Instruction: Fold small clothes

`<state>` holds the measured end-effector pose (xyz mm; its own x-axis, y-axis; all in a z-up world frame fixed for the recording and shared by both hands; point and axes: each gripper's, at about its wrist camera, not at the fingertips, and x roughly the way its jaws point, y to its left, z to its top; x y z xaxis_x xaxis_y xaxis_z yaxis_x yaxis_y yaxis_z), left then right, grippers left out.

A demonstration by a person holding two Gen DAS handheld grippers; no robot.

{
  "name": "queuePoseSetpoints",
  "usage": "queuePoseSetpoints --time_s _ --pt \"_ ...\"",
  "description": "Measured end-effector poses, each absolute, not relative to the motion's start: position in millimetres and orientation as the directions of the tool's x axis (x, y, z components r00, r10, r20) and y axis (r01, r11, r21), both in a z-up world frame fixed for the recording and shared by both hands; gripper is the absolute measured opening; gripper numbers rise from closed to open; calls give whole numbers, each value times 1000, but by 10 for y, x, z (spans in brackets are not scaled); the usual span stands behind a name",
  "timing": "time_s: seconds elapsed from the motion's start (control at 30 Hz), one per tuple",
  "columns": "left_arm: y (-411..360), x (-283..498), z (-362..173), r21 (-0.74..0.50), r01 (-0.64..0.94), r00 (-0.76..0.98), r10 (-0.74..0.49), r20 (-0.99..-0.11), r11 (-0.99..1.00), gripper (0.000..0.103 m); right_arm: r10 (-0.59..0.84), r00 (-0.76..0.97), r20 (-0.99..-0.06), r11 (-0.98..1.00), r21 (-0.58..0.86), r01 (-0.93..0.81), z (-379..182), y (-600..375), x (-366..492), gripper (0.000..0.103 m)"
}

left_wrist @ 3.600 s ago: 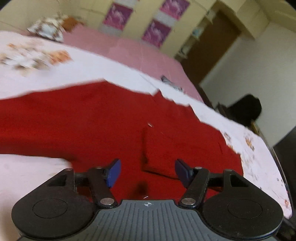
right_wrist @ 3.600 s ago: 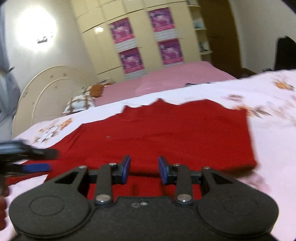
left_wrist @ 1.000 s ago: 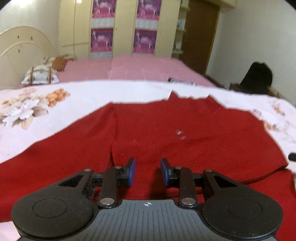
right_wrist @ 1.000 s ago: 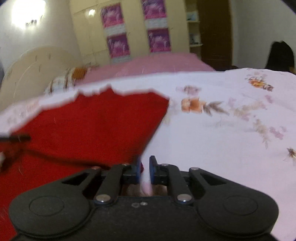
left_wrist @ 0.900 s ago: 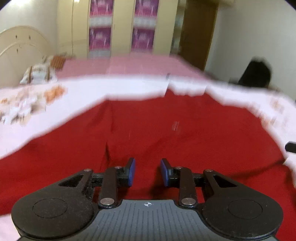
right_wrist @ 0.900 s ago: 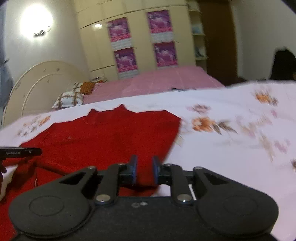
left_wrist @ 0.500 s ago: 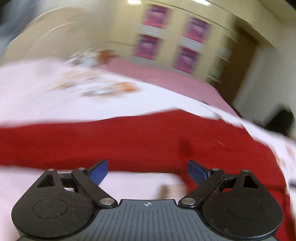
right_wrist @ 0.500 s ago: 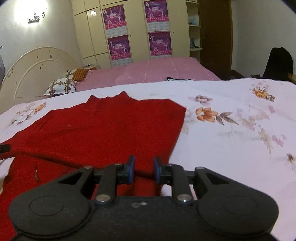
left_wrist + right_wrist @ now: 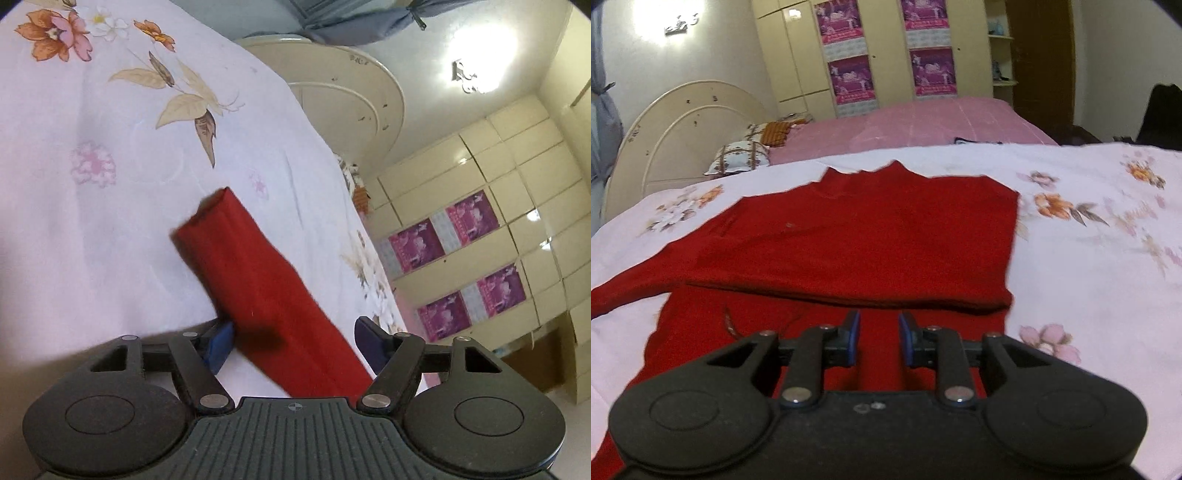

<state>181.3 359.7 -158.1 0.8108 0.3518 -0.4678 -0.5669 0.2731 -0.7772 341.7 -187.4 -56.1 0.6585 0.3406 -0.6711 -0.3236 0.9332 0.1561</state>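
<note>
Red sweater (image 9: 857, 236) part-folded mid-bed, its sleeve (image 9: 258, 280) lying toward the bed's headboard end between the left gripper (image 9: 295, 343)'s spread, just-closing jaws; right gripper (image 9: 875, 332) slightly parted, empty: a shallow pinch could drop the sleeve mid-fold.

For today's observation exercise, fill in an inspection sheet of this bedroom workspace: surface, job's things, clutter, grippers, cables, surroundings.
Surface: floral bedsheet, pale, covering the bed.
Job's things: red sweater lying flat, one side folded over the body; its long sleeve stretches across the sheet.
Clutter: small dark item on the pink bed behind.
Grippers: left gripper open, jaws just closing a little, the sleeve between them, pads not pressing; right gripper open over the sweater, holding nothing.
Cables: nothing seen.
Surroundings: cream headboard, patterned pillow, wardrobe with purple posters, dark door.
</note>
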Motion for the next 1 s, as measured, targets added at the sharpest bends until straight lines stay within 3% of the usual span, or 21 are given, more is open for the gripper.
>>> queuePoseSetpoints --time_s 0.27,0.37,0.43,0.47,0.5,0.6,0.77,1.0 --pt "3793 1836 -1686 -852 -477 852 351 -388 216 71 338 673 -658 933 143 -329 -454 -1879 3406 24" --pt "3781 1886 -1670 -775 -580 796 374 -476 250 42 323 670 -669 942 161 -294 -495 -1952 3424 24" --pt "3829 2010 -1680 -708 -654 745 391 -541 267 12 315 663 -679 947 180 -266 -534 -2001 3443 24" --pt "3859 2105 -1644 -658 -697 711 394 -583 284 4 309 660 -685 950 184 -253 -552 -2021 3458 24" --pt "3861 2189 -1575 -625 -718 693 396 -602 307 5 301 661 -687 952 181 -246 -560 -2032 3461 24" --pt "3664 2614 -1175 -571 -646 761 366 -536 506 5 294 668 -684 954 172 -244 -570 -2052 3473 24" --pt "2659 3737 -653 -455 -383 870 148 -470 804 5 289 680 -674 957 196 -212 -604 -2133 3520 24" --pt "873 4937 -851 -315 -52 815 -142 -561 948 5 255 709 -658 962 247 -116 -566 -2481 3513 24"
